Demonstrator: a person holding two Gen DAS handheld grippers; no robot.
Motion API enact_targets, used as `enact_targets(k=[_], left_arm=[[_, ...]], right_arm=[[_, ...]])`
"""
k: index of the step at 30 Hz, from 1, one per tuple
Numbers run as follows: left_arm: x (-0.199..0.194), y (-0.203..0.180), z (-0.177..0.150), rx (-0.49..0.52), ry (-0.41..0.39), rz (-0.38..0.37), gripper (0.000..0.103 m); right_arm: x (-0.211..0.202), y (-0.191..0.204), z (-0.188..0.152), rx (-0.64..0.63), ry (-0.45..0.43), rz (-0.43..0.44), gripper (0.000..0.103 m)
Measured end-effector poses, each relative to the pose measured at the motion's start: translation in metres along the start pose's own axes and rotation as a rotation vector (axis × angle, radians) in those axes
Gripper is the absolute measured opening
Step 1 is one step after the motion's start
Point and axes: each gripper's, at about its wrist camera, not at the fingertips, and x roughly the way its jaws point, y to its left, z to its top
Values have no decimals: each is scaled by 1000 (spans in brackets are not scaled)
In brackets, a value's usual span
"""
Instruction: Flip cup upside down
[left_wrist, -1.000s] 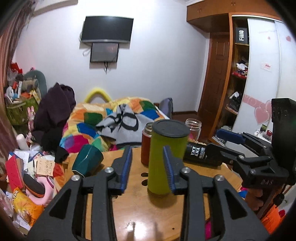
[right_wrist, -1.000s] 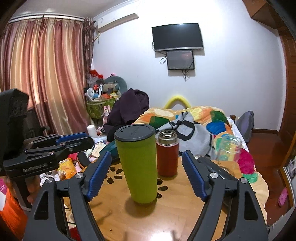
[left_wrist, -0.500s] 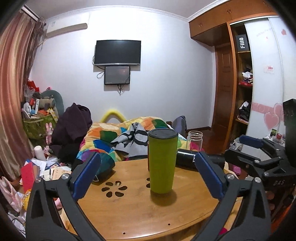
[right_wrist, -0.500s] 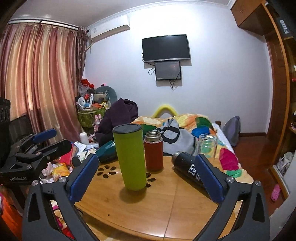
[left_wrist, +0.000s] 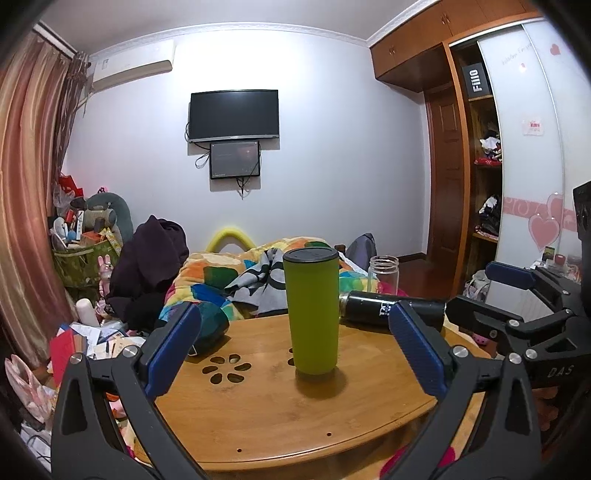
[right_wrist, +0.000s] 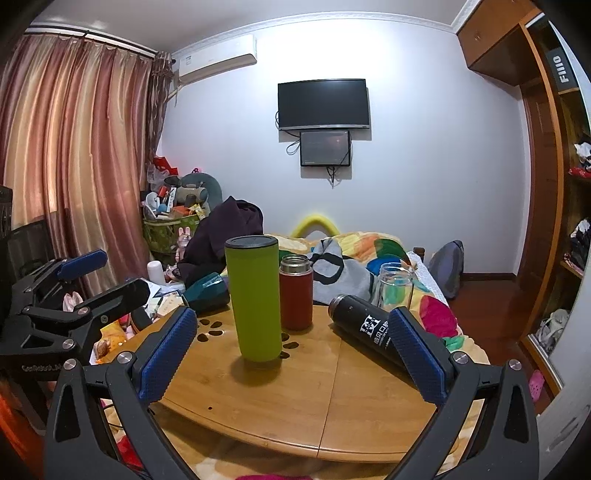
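A tall green cup (left_wrist: 313, 312) with a black end on top stands upright on the round wooden table (left_wrist: 258, 417); it also shows in the right wrist view (right_wrist: 255, 301). My left gripper (left_wrist: 295, 350) is open and empty, pulled back from the cup with its blue pads wide apart. My right gripper (right_wrist: 291, 354) is open and empty too, set back at the table's near edge. Each gripper shows at the side of the other's view, the right one (left_wrist: 524, 295) and the left one (right_wrist: 74, 280).
A red flask (right_wrist: 295, 291) stands just behind the green cup. A black bottle (right_wrist: 365, 332) lies on its side at the right. A glass jar (right_wrist: 396, 286) and a teal cup on its side (right_wrist: 205, 291) sit at the table's far edges. A cluttered bed lies behind.
My left gripper opened from close around the green cup and drew back from it. My right gripper also drew back. The cup stays upright in the same spot.
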Motion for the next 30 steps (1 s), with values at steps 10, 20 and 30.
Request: enact_targets(k=[10,20,30], left_arm=[[-2,2,-2,-24,10,2,103],[-1,3,-2,-27,14,0,103],[-1,3,-3,-23,13,1,103]], right_arm=[[2,0,0,6,7,1,103],[3,3,-4,2,4,5,103],[2,4,-5,4,3,4,103]])
